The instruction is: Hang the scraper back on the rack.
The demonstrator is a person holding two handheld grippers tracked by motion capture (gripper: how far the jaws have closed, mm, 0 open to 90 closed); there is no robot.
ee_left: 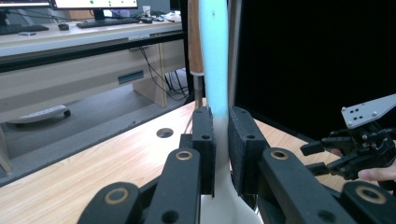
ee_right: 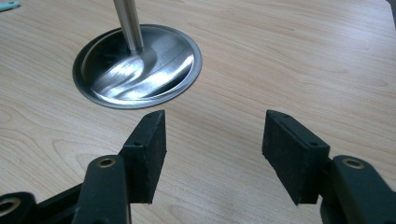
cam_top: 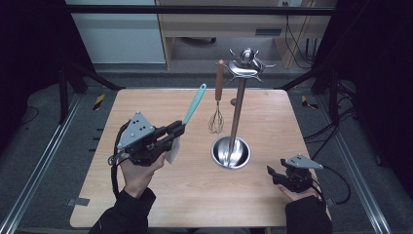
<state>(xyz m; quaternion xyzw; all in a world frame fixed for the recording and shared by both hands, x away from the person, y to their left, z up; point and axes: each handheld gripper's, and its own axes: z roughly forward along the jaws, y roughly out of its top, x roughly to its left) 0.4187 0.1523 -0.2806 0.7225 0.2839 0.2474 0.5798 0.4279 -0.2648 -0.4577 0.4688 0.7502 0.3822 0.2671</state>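
**Spatula gripped by the left gripper, rack hook the likely goal**

The left gripper (cam_top: 171, 134) is clamped on a spatula (cam_top: 194, 105) with a teal handle and a pale blade. The jaws pinch the neck where handle meets blade, so the handle points up and away toward the far edge of the bench (cam_top: 160, 204) while the blade hangs below the jaws. Holding it low on the neck leaves the far tip of the handle free, which would suit hanging it.

The utensil stand (cam_top: 237, 114) rises from a round steel base (ee_right: 140, 70) near the middle of the bench. A whisk (cam_top: 217, 105) with a brown handle hangs from one of the hooks at its top, on the side toward the spatula.

The right gripper (ee_right: 212, 154) rests near the right edge of the bench, its jaws wide apart and holding nothing, aimed toward the base. Judging from this, it stands ready to steady the stand if needed.
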